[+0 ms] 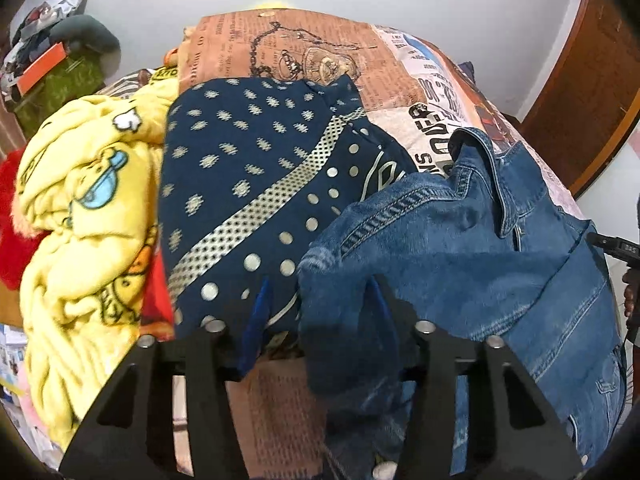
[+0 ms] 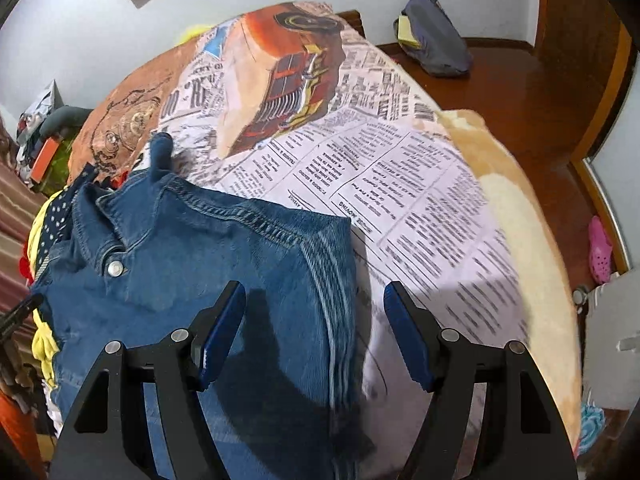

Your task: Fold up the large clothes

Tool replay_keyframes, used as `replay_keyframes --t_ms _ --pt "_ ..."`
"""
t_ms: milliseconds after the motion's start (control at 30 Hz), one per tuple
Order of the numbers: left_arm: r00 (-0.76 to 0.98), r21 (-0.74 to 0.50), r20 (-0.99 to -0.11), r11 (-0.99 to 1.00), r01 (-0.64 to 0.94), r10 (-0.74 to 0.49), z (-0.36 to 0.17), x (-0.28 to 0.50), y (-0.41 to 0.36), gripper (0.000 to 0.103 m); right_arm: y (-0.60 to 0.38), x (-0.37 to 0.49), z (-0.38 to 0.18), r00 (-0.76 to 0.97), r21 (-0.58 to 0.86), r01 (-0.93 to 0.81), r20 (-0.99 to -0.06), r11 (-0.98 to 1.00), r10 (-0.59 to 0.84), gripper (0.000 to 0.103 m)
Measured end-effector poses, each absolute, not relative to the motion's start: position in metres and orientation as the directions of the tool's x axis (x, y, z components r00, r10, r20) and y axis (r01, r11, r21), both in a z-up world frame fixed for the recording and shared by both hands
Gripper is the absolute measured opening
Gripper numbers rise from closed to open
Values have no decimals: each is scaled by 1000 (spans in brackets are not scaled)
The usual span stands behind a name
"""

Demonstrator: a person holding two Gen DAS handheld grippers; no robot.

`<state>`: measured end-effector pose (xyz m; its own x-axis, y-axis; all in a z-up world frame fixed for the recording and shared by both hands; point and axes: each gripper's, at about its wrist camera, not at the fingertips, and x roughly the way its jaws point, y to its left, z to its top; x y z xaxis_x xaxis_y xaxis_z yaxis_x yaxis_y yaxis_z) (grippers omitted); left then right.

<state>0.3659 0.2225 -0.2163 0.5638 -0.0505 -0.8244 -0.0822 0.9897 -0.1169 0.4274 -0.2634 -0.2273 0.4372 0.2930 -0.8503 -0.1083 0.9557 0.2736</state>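
Note:
A blue denim jacket [image 1: 460,248] lies on the bed, collar up. My left gripper [image 1: 320,304] is open; its blue fingertips [image 1: 258,312] stand apart, and a fold of the jacket's sleeve drapes over the right finger. In the right wrist view the jacket [image 2: 192,256] lies spread with its collar button showing. My right gripper [image 2: 314,328] is open and empty, straddling the jacket's right edge just above it.
A navy dotted garment [image 1: 248,176] and a yellow cartoon blanket [image 1: 84,220] lie left of the jacket. The bed has a newspaper-print cover [image 2: 400,184]. A dark bag [image 2: 436,40] sits on the wooden floor to the right; a cluttered shelf [image 1: 48,64] is far left.

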Motion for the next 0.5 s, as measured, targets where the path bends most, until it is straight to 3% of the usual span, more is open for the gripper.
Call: replay_keyframes --t_ms 67,133,167,200,267,500 --pt "568 -124 -821 990 -67 -64 -220 371 219 34 -259 432 -230 445 270 -121 -845 955 295 68" --pt "556 -129 -828 990 -63 -73 -224 375 215 23 -254 434 -230 452 261 -142 -841 955 297 60" --pt "555 -99 -830 993 -66 -46 -226 377 210 19 -250 434 -230 451 261 -158 -839 952 305 43" --pt "558 -71 -830 995 -64 -23 -227 377 205 12 -249 434 -230 447 255 -162 -842 953 301 32" --pt "566 -24 -824 998 -64 17 -223 376 196 11 -245 433 -230 457 217 -168 -847 962 271 20" --pt "661 54 -745 996 -71 88 -167 360 175 10 -245 420 -186 537 247 -207 -780 947 321 14"
